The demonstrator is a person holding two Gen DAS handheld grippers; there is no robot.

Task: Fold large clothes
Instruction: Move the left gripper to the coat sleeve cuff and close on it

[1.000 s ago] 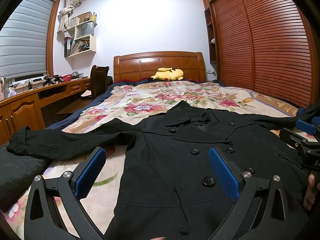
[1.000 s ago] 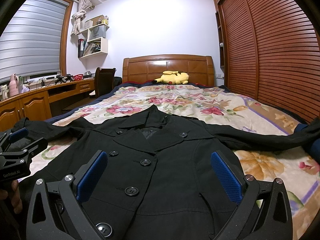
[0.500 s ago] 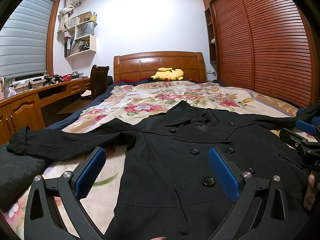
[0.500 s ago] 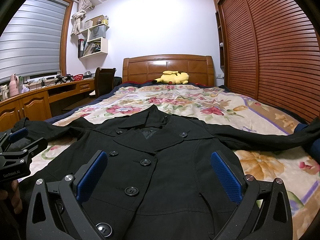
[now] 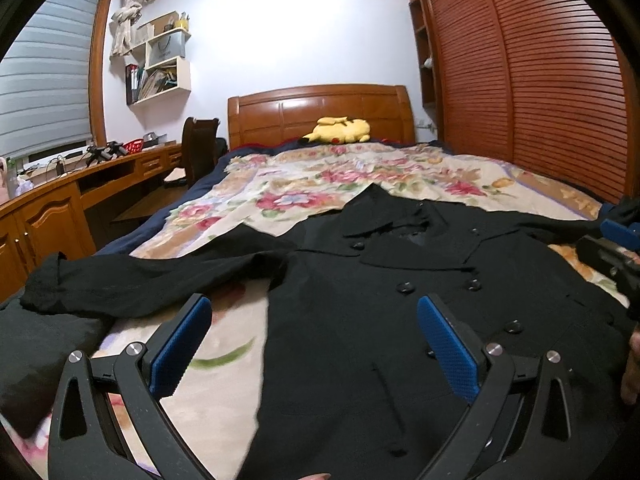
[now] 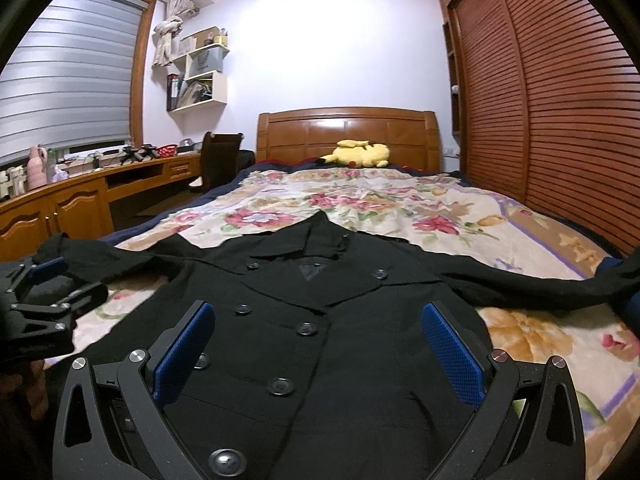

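left tool (image 5: 314,346) hovers low over the bed, level and pointing toward the headboard (image 5: 320,114), its two blue pads (image 5: 180,350) spread wide apart with nothing between them. under and ahead of it lies the black coat (image 5: 380,320), spread flat, front up, on the floral bedspread (image 5: 360,176); the tool sits over the coat's left edge, so the left pad hangs over bare bedspread and the right pad over black cloth. the coat's sleeve (image 5: 132,284) runs out to the left of the tool, cuff reaching the bed's edge by some dark bedding. off to the right of this tool the right tool shows at the frame edge with fingertips of a hand (image 5: 630,364) below it. right tool (image 6: 316,350) is also held low and level, jaws wide apart and empty, centred over the coat's buttoned front (image 6: 308,330); the collar lies straight ahead of it, the other sleeve (image 6: 540,278) stretches away to its right across the bedspread. to its left, the left tool (image 6: 52,288) is seen from the side, near the far cuff. containers: wall shelves (image 6: 198,76) far ahead-left hold books, boxes and a bag; a red basket (image 6: 166,151) sits on the tabletop (image 6: 100,176) along the left wall, contents too small to tell. a yellow plush toy (image 6: 362,154) lies at the headboard, well beyond both tools.
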